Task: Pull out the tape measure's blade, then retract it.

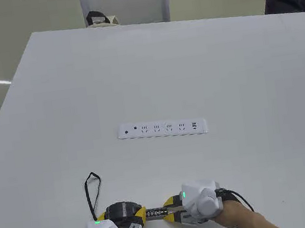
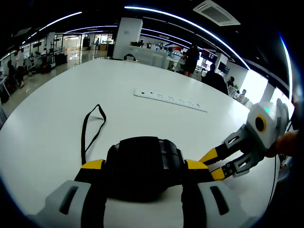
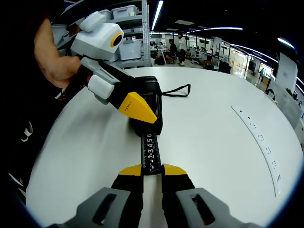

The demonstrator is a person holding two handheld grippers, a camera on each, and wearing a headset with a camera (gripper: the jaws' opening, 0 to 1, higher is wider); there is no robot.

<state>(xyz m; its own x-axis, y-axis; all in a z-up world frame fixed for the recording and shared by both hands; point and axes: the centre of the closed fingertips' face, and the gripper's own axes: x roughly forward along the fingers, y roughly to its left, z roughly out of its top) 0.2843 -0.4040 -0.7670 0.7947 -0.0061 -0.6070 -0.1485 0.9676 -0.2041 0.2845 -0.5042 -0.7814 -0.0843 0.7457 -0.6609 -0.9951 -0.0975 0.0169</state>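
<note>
Clamped in the yellow-tipped left tool: a black plastic tape measure with a black wrist loop, resting on the white desk. Pinched tight in the right tool, just beside the case: its short dark blade, numerals 2 3 4 5 6 readable. Well beyond, a white power strip

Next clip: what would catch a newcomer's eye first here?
At the near edge of the table, the left claw clamps the black tape measure while the right claw pinches its short drawn-out blade. Mid-table lies a white power strip.
</note>
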